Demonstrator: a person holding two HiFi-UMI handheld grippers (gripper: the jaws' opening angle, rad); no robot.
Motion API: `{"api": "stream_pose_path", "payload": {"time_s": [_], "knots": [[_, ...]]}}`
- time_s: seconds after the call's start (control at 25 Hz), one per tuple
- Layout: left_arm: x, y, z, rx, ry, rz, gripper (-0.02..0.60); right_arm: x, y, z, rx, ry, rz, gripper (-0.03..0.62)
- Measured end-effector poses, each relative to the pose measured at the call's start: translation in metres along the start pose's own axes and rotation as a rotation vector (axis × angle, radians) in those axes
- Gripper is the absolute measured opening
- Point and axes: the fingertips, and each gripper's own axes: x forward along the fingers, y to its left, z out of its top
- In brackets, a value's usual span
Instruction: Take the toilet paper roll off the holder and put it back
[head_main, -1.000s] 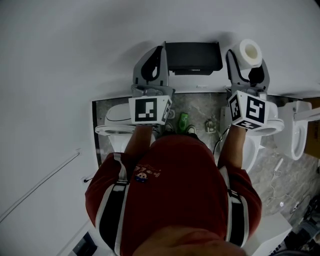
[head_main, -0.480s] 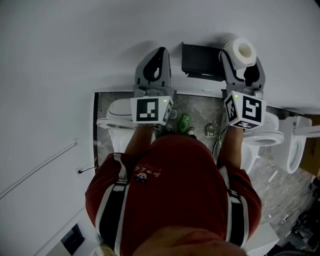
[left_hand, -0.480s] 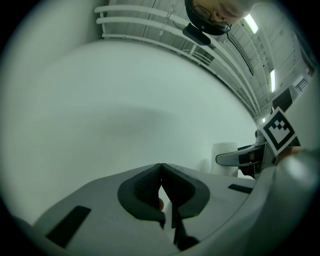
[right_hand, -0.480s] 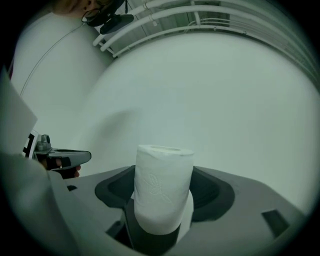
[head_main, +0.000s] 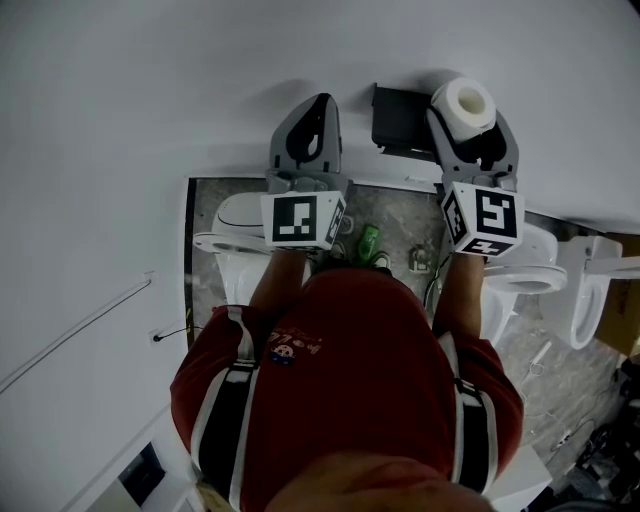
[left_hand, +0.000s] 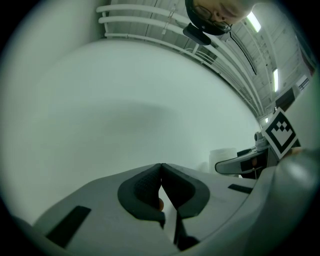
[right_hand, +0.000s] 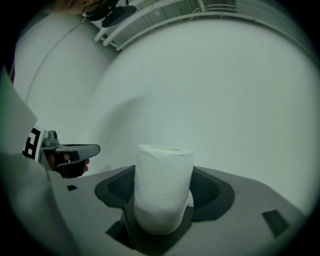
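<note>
Shifted left, the right gripper (head_main: 468, 128) clamps the toilet paper roll (head_main: 467, 102), holder (head_main: 398, 118) at its nine o'clock; the left gripper (left_hand: 161, 171) is closed, empty.

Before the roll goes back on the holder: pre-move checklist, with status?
1. Grip on the white toilet paper roll by the right gripper, pads on both sides: ok.
2. Roll upright between the jaws: ok.
3. Sight of the black wall holder in the head view, just left of the roll: ok.
4. Holder's spindle free to take the roll: cannot tell.
5. Clearance: left gripper shut, empty, left of the holder: ok.
</note>
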Motion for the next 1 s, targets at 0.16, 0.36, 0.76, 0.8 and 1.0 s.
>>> {"api": "stream_pose_path", "payload": {"time_s": [0.16, 0.36, 0.76, 0.8, 1.0], "knots": [[0.001, -0.001, -0.005, -0.008, 0.006, -0.006, 0.018, 0.004, 0.004, -0.007, -0.032, 0.045, 0.012, 0.336], [0.001, -0.004, -0.008, -0.014, 0.009, -0.013, 0.018, 0.008, 0.01, -0.012, -0.092, 0.091, 0.001, 0.337], [0.002, -0.005, -0.008, -0.015, 0.011, -0.011, 0.018, 0.009, 0.009, -0.013, -0.12, 0.094, 0.001, 0.369], [0.002, -0.004, -0.009, -0.015, 0.01, -0.011, 0.018, 0.01, 0.01, -0.014, -0.119, 0.09, -0.001, 0.379], [0.002, -0.004, -0.006, -0.013, 0.003, -0.01, 0.018, 0.006, 0.005, -0.009, -0.079, 0.066, -0.009, 0.416]]}}
